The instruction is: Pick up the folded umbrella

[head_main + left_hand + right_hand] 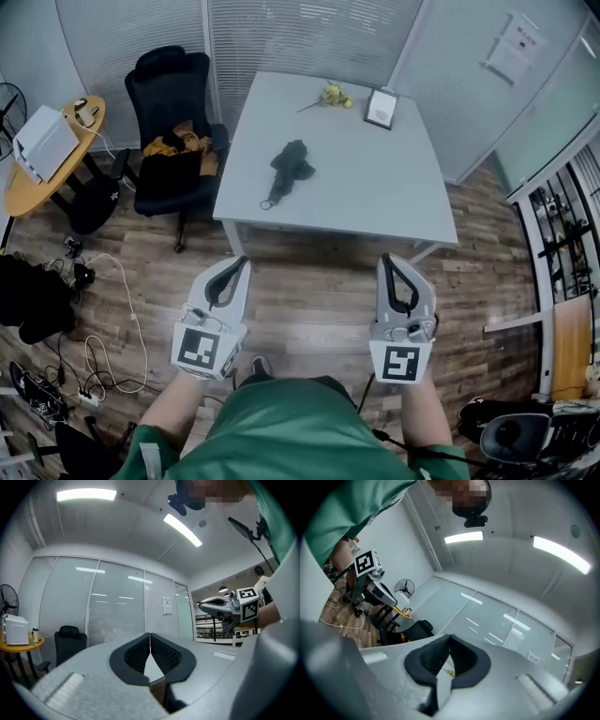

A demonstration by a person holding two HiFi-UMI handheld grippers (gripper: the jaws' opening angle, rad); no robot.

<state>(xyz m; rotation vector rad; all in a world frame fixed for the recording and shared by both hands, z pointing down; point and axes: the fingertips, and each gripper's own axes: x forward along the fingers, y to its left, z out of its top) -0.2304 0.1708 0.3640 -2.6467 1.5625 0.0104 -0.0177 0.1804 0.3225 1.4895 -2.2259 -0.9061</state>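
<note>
A dark folded umbrella (290,167) lies on the light grey table (375,187), left of its middle, with its strap loop toward the near edge. Both grippers hang over the wooden floor in front of the table, well short of the umbrella. My left gripper (242,262) is shut with nothing in it; in its own view the jaw tips (150,634) meet. My right gripper (384,260) is also shut and empty, its tips touching (449,636). Each gripper shows in the other's view: the right one (206,604) and the left one (393,603).
On the table's far side lie a yellow flower (332,95) and a small framed picture (381,108). A black office chair (173,131) with clothing stands left of the table, beside a round wooden table (23,187). Cables and bags litter the floor at left. A rack stands at right.
</note>
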